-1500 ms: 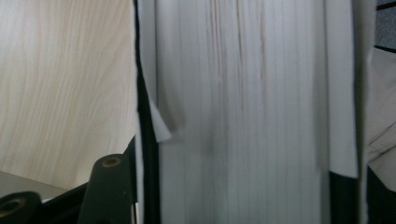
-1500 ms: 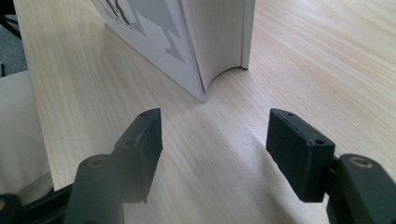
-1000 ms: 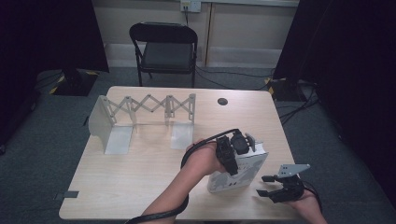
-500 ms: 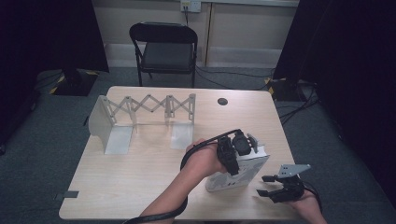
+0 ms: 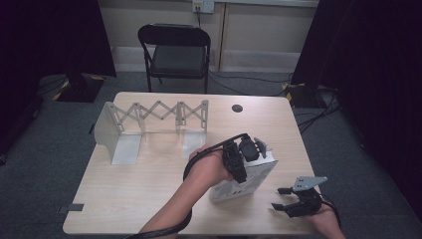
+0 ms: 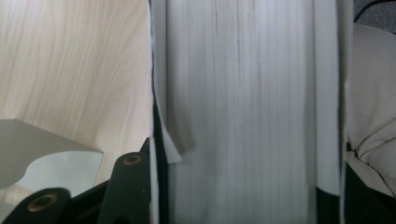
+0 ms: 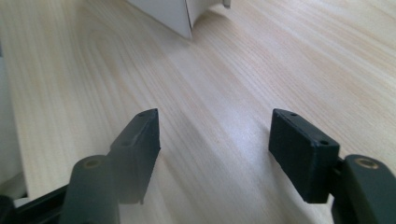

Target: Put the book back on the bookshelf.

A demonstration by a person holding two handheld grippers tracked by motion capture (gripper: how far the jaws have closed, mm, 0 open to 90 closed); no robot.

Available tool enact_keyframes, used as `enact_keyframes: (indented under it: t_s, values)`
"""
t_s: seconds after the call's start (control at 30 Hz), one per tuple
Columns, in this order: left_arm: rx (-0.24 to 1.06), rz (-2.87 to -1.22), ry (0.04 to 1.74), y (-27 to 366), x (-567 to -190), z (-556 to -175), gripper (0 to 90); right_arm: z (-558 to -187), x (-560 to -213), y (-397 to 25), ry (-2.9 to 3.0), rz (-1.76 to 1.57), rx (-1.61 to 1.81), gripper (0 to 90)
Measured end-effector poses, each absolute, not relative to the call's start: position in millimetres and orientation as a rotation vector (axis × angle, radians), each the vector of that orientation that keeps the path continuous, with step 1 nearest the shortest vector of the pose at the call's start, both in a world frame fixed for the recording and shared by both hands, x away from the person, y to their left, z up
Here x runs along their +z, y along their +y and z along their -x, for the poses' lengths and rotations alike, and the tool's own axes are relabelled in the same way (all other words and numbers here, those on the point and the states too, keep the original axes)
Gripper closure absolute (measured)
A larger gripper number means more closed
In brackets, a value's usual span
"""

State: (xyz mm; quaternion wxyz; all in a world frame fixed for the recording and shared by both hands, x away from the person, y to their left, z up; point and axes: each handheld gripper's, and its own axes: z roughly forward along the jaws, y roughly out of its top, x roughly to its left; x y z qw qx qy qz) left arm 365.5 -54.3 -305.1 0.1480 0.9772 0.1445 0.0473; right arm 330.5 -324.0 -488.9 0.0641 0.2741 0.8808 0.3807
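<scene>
A thick white book (image 5: 246,181) stands on edge on the wooden table (image 5: 149,189), right of the middle. My left gripper (image 5: 258,148) is shut on its upper part. In the left gripper view the book's page edges (image 6: 247,93) sit between the black jaws, which press on the covers. My right gripper (image 5: 277,198) hovers low near the table's front right corner, just right of the book. It is open, with bare wood between its fingers (image 7: 140,140).
An expandable metal book rack (image 5: 157,112) with upright end plates (image 5: 107,132) stands at the back left of the table. A dark round disc (image 5: 237,108) lies near the far edge. A black folding chair (image 5: 176,50) stands behind the table.
The left gripper and the book have shifted very slightly to the left. The right gripper has stayed where it was, still open.
</scene>
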Motion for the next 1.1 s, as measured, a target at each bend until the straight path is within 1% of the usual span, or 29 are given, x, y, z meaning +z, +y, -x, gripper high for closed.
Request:
enact_keyframes:
  t_s: [0.43,0.6,0.63,0.87,1.1]
  values:
    - [0.162,-2.78,0.501,-32,-294,-369,52.8,-330,-496,-317,2.569,-0.782,1.121,25.1]
    - [0.168,-2.768,0.544,-22,-292,-371,52.8,-330,-498,-317,2.541,-0.812,1.122,18.2]
    - [0.181,-2.778,0.528,-20,-291,-372,52.8,-330,-498,-317,2.537,-0.822,1.118,17.4]
    - [0.178,-2.759,0.611,-4,-290,-376,52.8,-331,-498,-317,2.536,-0.828,1.115,16.3]
    - [0.191,-2.751,0.649,9,-288,-379,52.8,-331,-498,-317,2.538,-0.829,1.119,16.2]
